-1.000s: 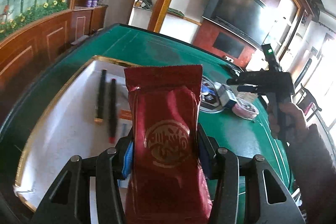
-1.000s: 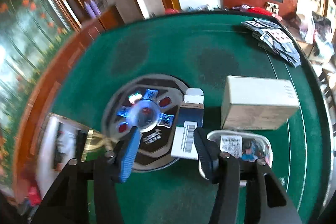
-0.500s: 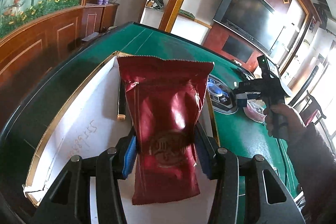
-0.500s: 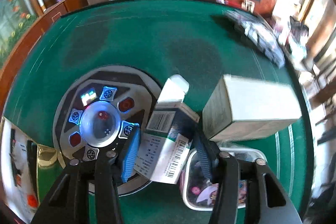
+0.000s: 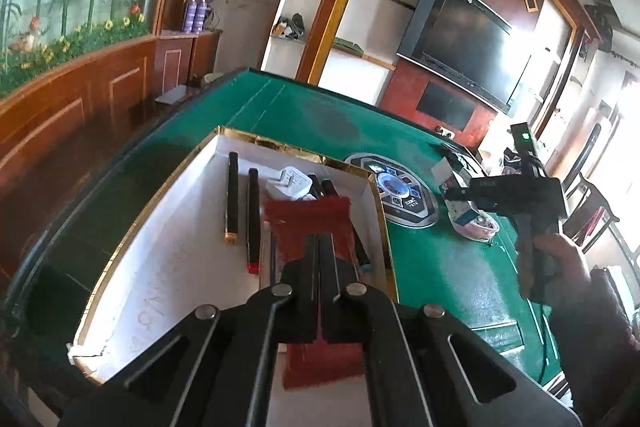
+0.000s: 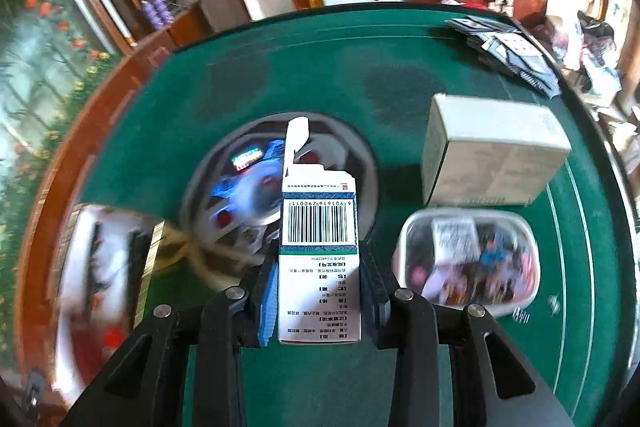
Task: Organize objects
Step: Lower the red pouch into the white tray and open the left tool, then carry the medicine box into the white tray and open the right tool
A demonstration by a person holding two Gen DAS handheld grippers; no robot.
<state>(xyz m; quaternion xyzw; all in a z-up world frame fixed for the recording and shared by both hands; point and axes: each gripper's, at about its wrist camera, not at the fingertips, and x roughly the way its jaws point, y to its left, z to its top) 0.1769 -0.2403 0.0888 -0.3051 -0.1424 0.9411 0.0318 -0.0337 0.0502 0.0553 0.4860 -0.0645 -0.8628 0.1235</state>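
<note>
1. Two task items in play. Red foil pouch (image 5: 316, 223), centre of the left wrist view, lies flat in the gold-rimmed white box (image 5: 168, 267). Judged light, soft, slippery; best pinched across its flat middle.
2. Left gripper (image 5: 319, 247): jaws fully closed above the pouch, holding nothing.
3. Barcoded carton (image 6: 318, 227), centre of the right wrist view: judged light, crushable, flap open; take by the long sides.
4. Right gripper (image 6: 320, 291): jaws closing, pads pressing the carton's sides, carton lifted off the green table (image 6: 320, 379).
</note>
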